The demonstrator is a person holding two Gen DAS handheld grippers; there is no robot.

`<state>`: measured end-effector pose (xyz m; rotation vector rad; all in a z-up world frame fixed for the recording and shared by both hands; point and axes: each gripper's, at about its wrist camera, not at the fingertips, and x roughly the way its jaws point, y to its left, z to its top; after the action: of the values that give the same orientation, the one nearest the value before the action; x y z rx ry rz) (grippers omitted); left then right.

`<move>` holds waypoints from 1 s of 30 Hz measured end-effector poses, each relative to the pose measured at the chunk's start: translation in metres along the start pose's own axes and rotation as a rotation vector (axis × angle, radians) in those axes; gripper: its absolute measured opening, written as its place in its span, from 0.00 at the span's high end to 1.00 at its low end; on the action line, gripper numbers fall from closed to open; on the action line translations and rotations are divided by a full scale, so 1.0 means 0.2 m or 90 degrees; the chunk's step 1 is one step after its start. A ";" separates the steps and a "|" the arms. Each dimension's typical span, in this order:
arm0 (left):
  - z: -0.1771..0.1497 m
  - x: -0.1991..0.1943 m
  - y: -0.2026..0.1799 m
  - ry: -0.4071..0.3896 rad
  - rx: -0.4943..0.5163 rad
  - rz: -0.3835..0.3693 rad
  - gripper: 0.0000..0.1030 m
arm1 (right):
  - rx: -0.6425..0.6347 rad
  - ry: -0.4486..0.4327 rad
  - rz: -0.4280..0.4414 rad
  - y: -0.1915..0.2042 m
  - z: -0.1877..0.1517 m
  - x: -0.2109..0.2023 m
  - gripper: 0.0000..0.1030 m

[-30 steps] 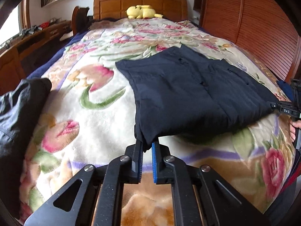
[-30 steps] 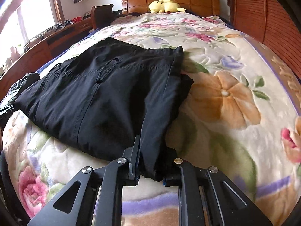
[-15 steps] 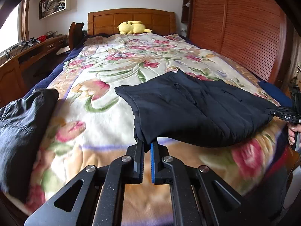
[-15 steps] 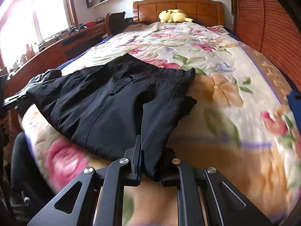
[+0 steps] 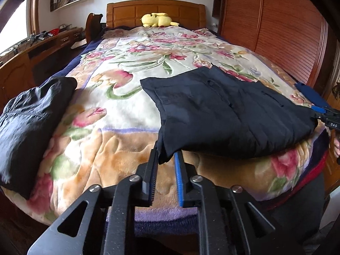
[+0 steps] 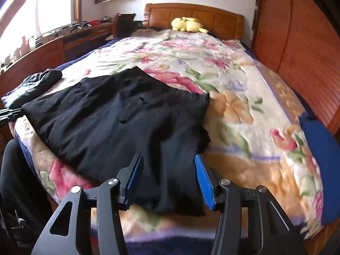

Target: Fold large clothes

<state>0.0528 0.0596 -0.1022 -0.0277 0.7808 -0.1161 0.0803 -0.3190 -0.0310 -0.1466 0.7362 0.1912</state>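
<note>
Now letting go: left gripper (image 5: 166, 171) jaws parting, corner of the dark folded garment (image 5: 229, 110) loose between them; right gripper (image 6: 167, 180) jaws spreading wider, pads clear of cloth. Dragged to the bed's (image 5: 119, 140) near edge, lower centre; likely ready for another fold.

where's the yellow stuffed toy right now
The yellow stuffed toy lies at the far end of the bed against the wooden headboard, top centre in both wrist views, well beyond the folded dark garment.
</note>
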 end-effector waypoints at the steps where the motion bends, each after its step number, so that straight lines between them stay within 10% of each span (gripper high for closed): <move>1: 0.00 -0.02 0.00 -0.004 -0.007 -0.003 0.72 | -0.007 -0.005 0.000 0.03 0.01 0.01 0.48; 13: -0.01 -0.07 0.01 0.000 0.000 -0.006 0.63 | -0.045 0.010 0.105 0.38 0.13 0.33 0.48; 30: 0.00 0.00 0.00 0.004 -0.030 -0.013 0.63 | -0.040 0.004 0.120 0.42 0.02 0.60 0.45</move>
<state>0.0524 0.0604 -0.1024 -0.0794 0.7901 -0.1176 0.1520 -0.2208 -0.1152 -0.1369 0.7501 0.3941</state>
